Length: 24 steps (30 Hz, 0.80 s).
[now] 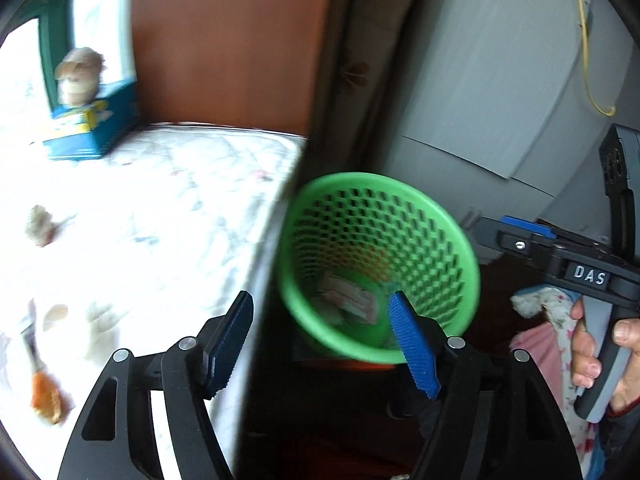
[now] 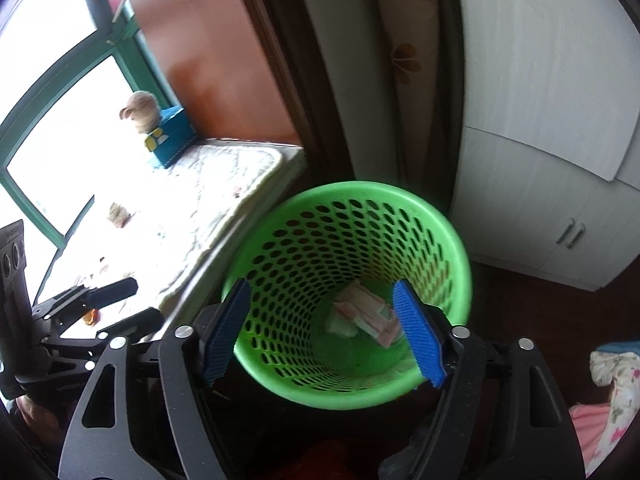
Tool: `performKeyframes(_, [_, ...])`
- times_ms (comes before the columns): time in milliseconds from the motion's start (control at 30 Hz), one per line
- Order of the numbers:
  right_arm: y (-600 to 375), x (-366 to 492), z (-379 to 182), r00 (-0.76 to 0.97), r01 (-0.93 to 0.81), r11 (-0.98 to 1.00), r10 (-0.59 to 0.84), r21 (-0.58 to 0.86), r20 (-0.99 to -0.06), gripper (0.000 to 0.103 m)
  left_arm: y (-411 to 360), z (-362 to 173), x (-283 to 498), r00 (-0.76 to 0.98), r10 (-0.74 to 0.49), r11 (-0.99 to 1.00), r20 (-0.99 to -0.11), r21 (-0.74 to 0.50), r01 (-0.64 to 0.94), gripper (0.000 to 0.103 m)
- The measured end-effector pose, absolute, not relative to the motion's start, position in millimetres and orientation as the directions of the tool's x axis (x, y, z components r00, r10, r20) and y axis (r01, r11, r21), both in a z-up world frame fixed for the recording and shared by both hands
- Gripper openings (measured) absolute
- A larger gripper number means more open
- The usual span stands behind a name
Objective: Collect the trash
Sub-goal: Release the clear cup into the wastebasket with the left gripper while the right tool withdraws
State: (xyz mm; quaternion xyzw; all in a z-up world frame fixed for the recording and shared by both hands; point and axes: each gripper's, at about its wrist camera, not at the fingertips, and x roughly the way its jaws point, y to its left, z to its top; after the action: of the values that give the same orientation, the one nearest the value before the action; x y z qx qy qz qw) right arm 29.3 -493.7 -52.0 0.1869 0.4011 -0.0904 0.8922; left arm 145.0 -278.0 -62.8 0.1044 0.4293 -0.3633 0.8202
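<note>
A green perforated basket [image 1: 380,184] [image 2: 360,190] stands on the dark floor beside a white mattress [image 1: 160,208]. Pink and white wrappers [image 2: 368,312] [image 1: 352,300] lie at its bottom. My right gripper [image 2: 321,285] hangs open over the basket's mouth with nothing between its blue pads. My left gripper [image 1: 320,300] is open and empty too, straddling the mattress edge and the basket's near rim. On the mattress lie a crumpled scrap [image 1: 40,226] [image 2: 119,214], an orange piece [image 1: 46,398] and pale bits [image 1: 56,316].
A blue box with a doll [image 1: 84,120] [image 2: 164,136] sits by the green-framed window. A white cabinet [image 2: 540,160] and a brown panel [image 1: 232,40] stand behind the basket. Floral and pink cloth [image 2: 612,392] lies at the right. A hand [image 1: 592,344] holds the right gripper's handle.
</note>
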Motion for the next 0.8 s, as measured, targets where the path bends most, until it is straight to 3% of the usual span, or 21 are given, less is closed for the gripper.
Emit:
performKeyframes(567, [-400.4, 69.7, -46.3, 0.654, 0.136, 0.961, 0.094, 0.239, -0.750, 0.080, -101.9, -67.1, 171.3, 0.580, -0.261, 0.931, -0.772, -0.044, 0.361, 0.069])
performKeyframes(800, [-363.5, 82.9, -45.8, 0.642, 0.058, 0.971, 0.143, 0.234, -0.753, 0.080, -35.0, -85.6, 180.0, 0.590, -0.171, 0.975, -0.789, -0.048, 0.219, 0.069])
